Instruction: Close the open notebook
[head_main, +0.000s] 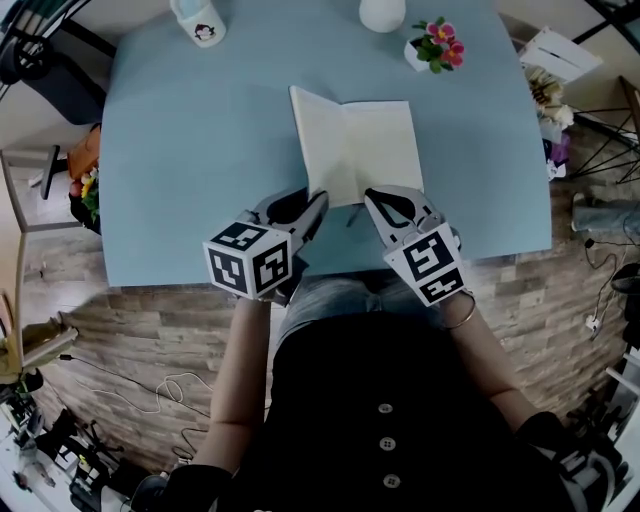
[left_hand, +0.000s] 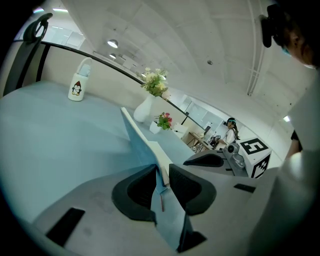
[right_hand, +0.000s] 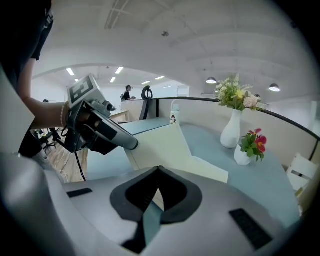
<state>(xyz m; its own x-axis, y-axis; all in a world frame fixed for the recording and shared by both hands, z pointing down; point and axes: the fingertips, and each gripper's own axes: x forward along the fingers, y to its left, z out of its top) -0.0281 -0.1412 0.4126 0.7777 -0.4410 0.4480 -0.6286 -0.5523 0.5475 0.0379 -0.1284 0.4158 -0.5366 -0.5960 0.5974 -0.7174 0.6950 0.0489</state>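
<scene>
The open notebook (head_main: 372, 150) lies by the middle of the table's (head_main: 180, 180) near edge, with its spine pointing to the far edge. It looks light, with thin, bendable covers, best held at a cover's edge. The left gripper (left_hand: 162, 172) pinches the raised left cover narrowly. The right gripper (right_hand: 159, 169) has its jaws together and seems empty.

Nothing legible: only square markers (head_main: 250, 262) on the left gripper (head_main: 320, 199) and right gripper (head_main: 371, 196).

Bright even overhead light, soft shadows, strong fisheye bending, dark vignetted corners
</scene>
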